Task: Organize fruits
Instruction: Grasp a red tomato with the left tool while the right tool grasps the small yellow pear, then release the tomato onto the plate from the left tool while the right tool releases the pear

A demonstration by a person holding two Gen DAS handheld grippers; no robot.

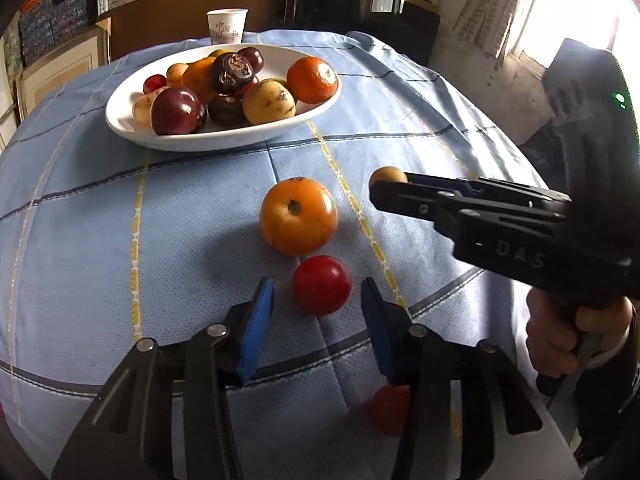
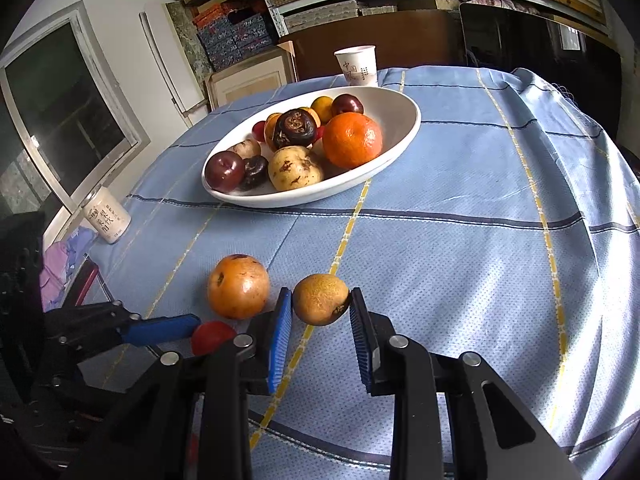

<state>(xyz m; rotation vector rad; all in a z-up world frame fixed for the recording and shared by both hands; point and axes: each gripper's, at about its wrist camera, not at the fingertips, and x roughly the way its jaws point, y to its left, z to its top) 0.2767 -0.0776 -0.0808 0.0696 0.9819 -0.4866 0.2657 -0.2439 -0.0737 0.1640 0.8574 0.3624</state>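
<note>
A white oval bowl [image 1: 124, 126] [image 2: 400, 108] at the far side of the table holds several fruits: oranges, dark plums, yellow-brown pears. On the blue cloth lie a large orange fruit [image 1: 298, 216] [image 2: 238, 292], a red tomato [image 1: 321, 285] [image 2: 212, 336] and a second red fruit [image 1: 390, 410] under my left gripper. My left gripper [image 1: 318, 288] is open with the tomato between its fingertips, not clamped. My right gripper [image 2: 320, 304] is closed onto a small yellow-brown fruit [image 2: 320, 299] [image 1: 386, 176], its pads touching both sides.
A paper cup [image 1: 227, 26] [image 2: 357, 66] stands behind the bowl. A white jar [image 2: 107, 216] stands at the table's left edge, beside pink and purple cloth [image 2: 60, 264]. Shelves with boxes and a dark screen [image 2: 536, 40] are behind the table.
</note>
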